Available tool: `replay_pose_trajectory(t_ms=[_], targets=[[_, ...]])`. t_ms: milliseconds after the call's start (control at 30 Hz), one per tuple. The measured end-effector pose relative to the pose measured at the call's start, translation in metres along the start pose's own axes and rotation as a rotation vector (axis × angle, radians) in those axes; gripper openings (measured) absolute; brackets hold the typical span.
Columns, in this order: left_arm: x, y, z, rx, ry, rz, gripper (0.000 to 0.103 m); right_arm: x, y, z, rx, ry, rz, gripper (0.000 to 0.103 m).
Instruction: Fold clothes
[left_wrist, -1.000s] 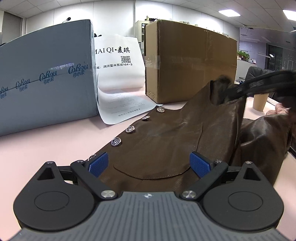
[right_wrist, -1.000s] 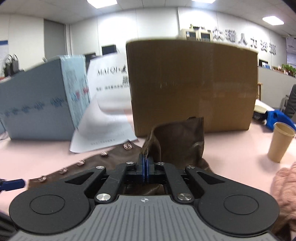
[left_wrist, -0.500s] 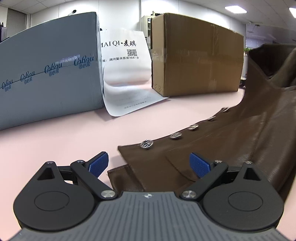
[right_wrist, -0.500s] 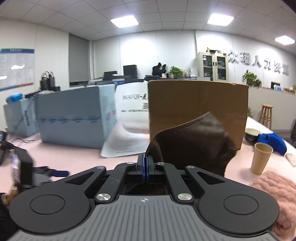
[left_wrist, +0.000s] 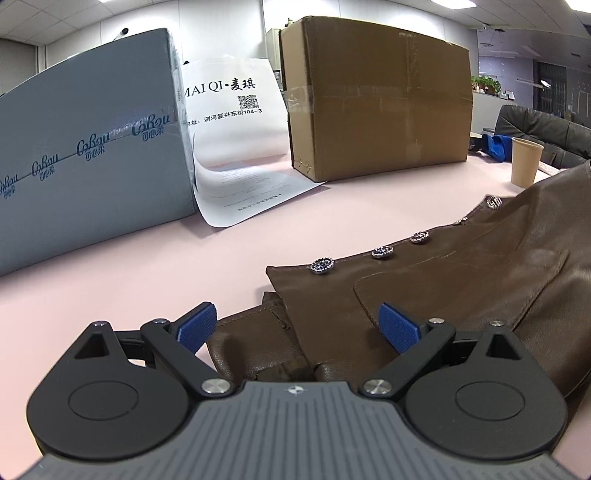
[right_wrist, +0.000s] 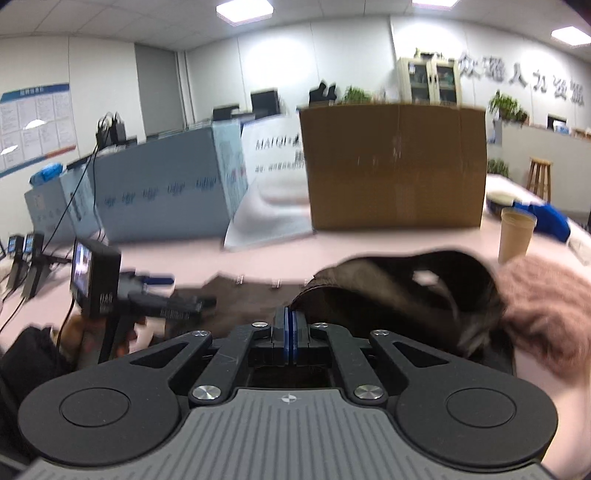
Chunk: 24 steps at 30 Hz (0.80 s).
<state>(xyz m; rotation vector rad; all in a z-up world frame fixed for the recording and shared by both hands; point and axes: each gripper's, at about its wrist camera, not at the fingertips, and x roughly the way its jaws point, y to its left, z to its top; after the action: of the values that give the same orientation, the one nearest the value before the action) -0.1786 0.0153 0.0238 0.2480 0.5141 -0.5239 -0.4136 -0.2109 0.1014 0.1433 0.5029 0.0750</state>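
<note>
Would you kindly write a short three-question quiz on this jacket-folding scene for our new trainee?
1. True or false: the left tongs are open above the brown jacket.
2. What do the right tongs pinch? A) the jacket B) the paper cup C) the white bag
3. Fill in: the jacket's front edge carries a row of metal ____.

Key: 1 true; 2 A; 3 buttons.
</note>
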Motion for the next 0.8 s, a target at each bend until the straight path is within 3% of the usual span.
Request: replay_pose_trajectory(t_ms=[267,300,333,367,400,500,600,667,700,800], targets=[[0.009,-0.002,-0.002,-0.002,0.056,-0.005,0.095,0.043,-0.006,-0.028,-0.016,0.211,-0.047,0.007],[0.01,-0.001,-0.002,-0.006,0.062,-0.006,0.095,0.043,-0.003,-0.026,-0.029,0.219,-0.046,0.027],[0.009,-0.002,-0.003,-0.002,0.062,-0.002,0.095,0.041,-0.001,-0.023,-0.041,0.222,-0.042,0.062],[0.009,-0.003,-0.003,0.002,0.061,0.001,0.095,0.04,0.001,-0.019,-0.054,0.226,-0.038,0.073],[0.008,-0.005,-0.004,0.008,0.059,0.006,0.095,0.034,0.005,-0.014,-0.073,0.199,-0.03,0.077],[0.007,-0.007,-0.004,0.016,0.058,0.016,0.095,0.004,0.025,0.012,-0.165,0.082,0.016,0.077],[0.007,-0.008,-0.005,0.02,0.059,0.022,0.095,-0.015,0.054,0.051,-0.272,-0.024,0.115,0.075],[0.006,-0.008,-0.005,0.024,0.056,0.024,0.095,-0.008,0.075,0.072,-0.39,-0.074,0.102,0.075],[0.006,-0.008,-0.006,0.024,0.055,0.025,0.095,-0.002,0.081,0.079,-0.426,-0.081,0.094,0.075],[0.004,-0.008,-0.007,0.029,0.052,0.021,0.095,0.05,0.091,0.101,-0.471,0.025,0.114,0.07]])
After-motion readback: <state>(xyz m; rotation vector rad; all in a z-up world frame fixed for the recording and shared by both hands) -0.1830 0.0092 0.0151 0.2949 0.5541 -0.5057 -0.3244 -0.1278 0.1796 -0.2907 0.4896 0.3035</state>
